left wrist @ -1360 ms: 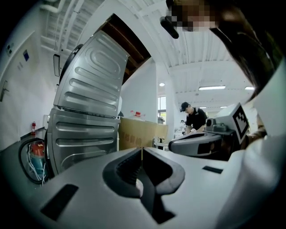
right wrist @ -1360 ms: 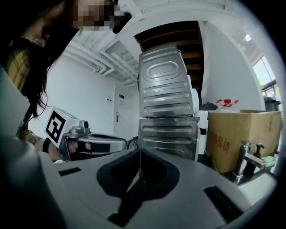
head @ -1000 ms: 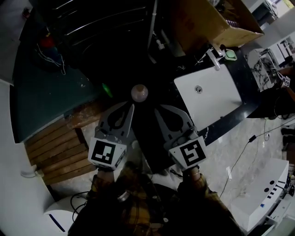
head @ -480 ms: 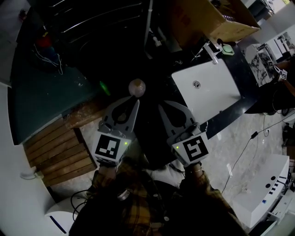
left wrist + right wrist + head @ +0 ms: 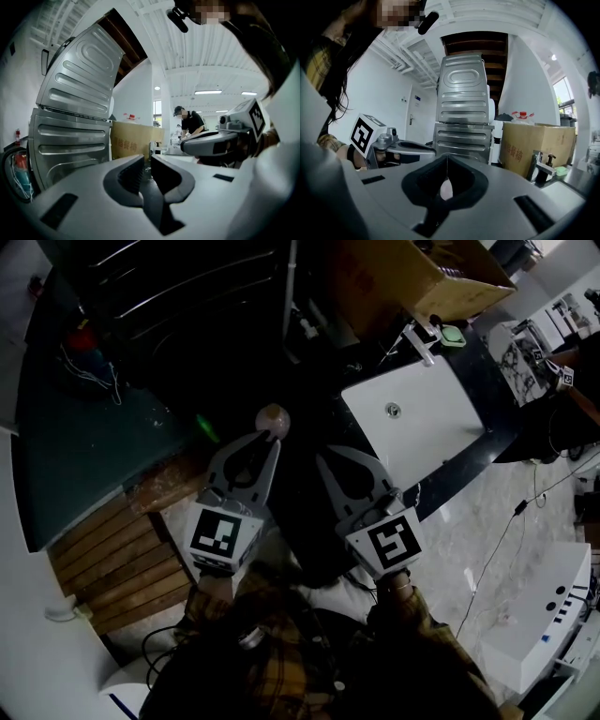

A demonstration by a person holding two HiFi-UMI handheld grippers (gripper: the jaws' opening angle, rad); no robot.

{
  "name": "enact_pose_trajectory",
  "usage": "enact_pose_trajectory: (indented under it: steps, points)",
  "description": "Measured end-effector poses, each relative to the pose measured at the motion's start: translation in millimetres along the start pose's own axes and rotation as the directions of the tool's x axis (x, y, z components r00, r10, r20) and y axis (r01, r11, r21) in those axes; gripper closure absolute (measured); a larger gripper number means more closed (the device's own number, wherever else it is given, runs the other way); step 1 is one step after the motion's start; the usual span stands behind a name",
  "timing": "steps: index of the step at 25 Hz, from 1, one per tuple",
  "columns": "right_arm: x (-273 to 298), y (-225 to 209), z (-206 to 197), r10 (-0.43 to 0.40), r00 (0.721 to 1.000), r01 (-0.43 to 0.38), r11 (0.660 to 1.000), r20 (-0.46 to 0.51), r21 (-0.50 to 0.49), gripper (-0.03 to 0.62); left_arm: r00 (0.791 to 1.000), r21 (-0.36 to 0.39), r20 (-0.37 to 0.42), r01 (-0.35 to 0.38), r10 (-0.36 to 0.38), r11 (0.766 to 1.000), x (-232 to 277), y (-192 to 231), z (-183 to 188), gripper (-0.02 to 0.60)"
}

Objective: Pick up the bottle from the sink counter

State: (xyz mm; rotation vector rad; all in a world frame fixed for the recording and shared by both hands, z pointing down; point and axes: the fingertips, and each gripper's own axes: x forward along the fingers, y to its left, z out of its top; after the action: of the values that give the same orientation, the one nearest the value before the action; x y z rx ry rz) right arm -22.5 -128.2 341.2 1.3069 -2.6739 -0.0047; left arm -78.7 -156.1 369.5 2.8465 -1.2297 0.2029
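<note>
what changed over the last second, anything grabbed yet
Both the left gripper and the right gripper edged slightly forward, and the white sink shifted a little left in the head view. Nothing was taken hold of or let go. Both stay shut, empty and side by side.

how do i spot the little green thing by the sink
Find the white sink set in the dark counter. At its far edge a metal tap stands before a cardboard box. The green thing lies just beside the tap: small, rounded, pale green, unlike anything near it.
</note>
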Motion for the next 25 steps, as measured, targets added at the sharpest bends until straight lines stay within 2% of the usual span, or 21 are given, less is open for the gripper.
enact_pose_trajectory:
  steps: [9, 15, 20, 25]
  points:
    - [-0.1, -1.9, -13.3, -0.010, 0.999, 0.011, 1.000, -0.043, 0.007, 0.577, 1.000, -0.024, 0.007, -0.011, 0.011, 1.000, 8.3, 14.3, -13.9, 0.553]
    - [7.6, 3.2, -25.3, 0.005, 0.997, -0.004, 1.000, -0.075, 0.017, 0.577, 0.999, -0.043, -0.035, 0.000, -0.002, 0.999, 13.1, 23.6, -36.8, 0.493]
    - [15.6, 4.3, -40.5, 0.022, 0.993, -0.018, 0.999, -0.117, 0.031, 0.577, 0.999, -0.026, -0.036, 0.024, -0.025, 0.999, 27.5, 26.7, -37.7, 0.452]
    - [27.7, 2.9, -43.4, 0.028, 0.995, -0.024, 0.999, -0.091, 0.039, 0.577, 0.998, -0.015, -0.053, 0.033, -0.033, 0.999, 40.4, 33.2, -43.5, 0.404]
